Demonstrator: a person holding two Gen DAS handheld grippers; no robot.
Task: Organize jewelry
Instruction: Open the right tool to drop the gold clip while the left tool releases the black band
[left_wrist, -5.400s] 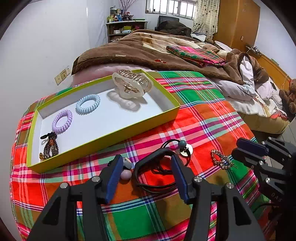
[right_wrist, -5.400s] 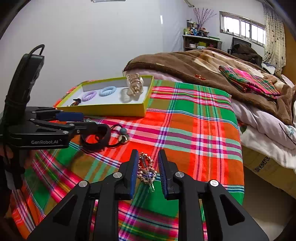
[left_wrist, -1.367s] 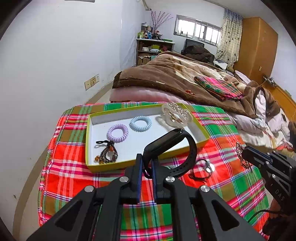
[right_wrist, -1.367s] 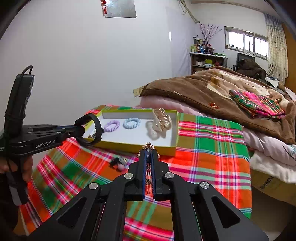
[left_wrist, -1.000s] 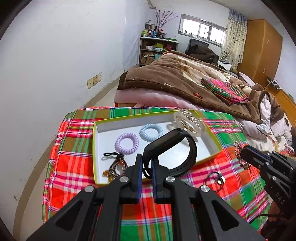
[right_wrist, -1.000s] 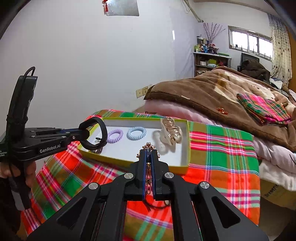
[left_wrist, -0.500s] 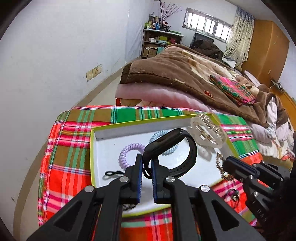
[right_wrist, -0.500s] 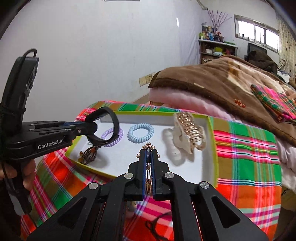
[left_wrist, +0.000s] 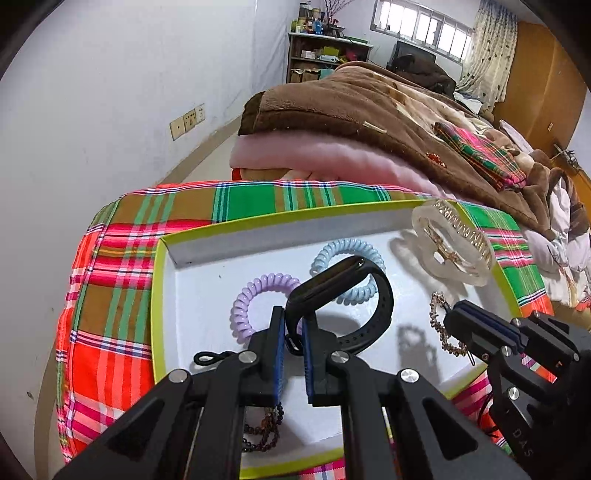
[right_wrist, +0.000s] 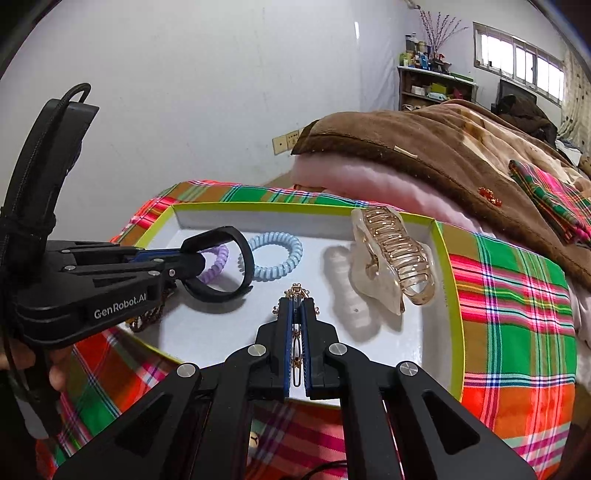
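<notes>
Black wristband (left_wrist: 343, 291) pinched in left gripper (left_wrist: 293, 354) fingers and gold brooch (right_wrist: 296, 332) clamped in right gripper (right_wrist: 295, 354), both above the tray (left_wrist: 157, 295) floor near 2 coil ties; releasing high risks bouncing or snagging.

Your left gripper (left_wrist: 293, 334) is clamped on the strap of a black wristband (left_wrist: 343, 295), whose loop stands up over the white floor of the lime-rimmed tray (left_wrist: 157, 295). Behind the band lie a purple coil hair tie (left_wrist: 251, 295) and a light blue coil hair tie (left_wrist: 332, 251), side by side. A clear claw clip (left_wrist: 452, 243) sits at the tray's far right corner. Your right gripper (left_wrist: 476, 332) reaches in from the right, pinched on a gold chain piece (left_wrist: 439, 325) above the tray floor. Dark beads (left_wrist: 264, 432) show beneath your left fingers. The tray rests on a plaid cloth (left_wrist: 110, 258).
</notes>
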